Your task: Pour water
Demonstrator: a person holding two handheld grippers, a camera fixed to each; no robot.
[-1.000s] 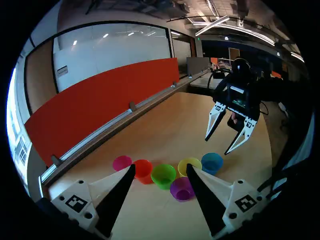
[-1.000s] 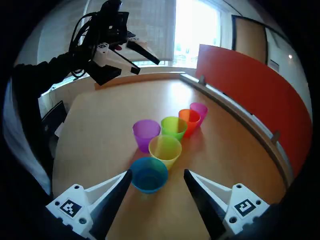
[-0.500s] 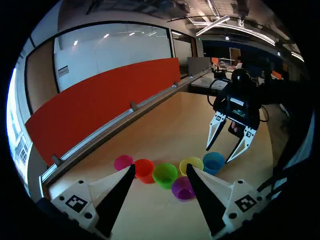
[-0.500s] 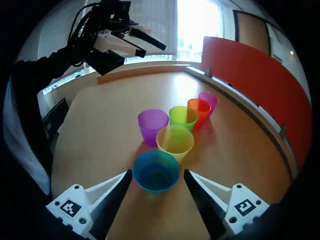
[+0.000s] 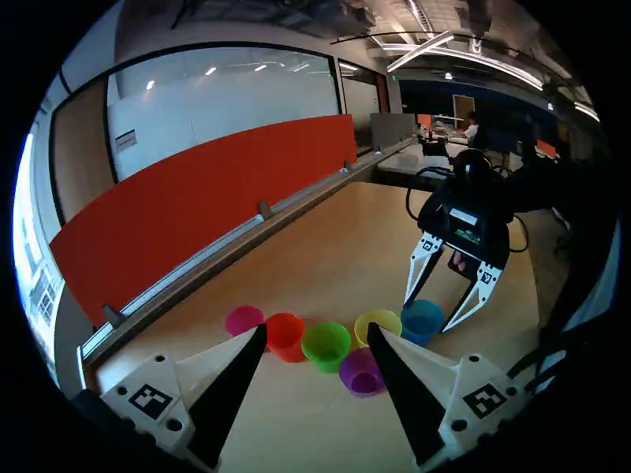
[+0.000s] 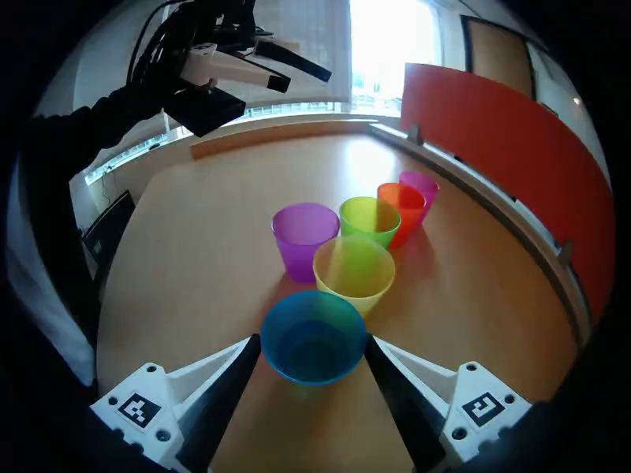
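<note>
Because the blue plastic cup (image 6: 314, 364) looks light, thin-walled and smooth, it will probably flex or slip under a hard squeeze, so a gentle hold across its mid-wall seems best. The right gripper (image 6: 309, 340) is spread, with one finger on either side of that cup. The left gripper (image 5: 315, 329), also spread and empty, hovers well apart from it. No brand is readable; the fingers carry only square black-and-white markers (image 6: 138, 410).

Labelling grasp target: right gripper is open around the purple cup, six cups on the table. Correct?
Wrong cup. In the right gripper view the right gripper is open around the blue cup; the purple cup stands farther back. Six cups on the table is right.
</note>
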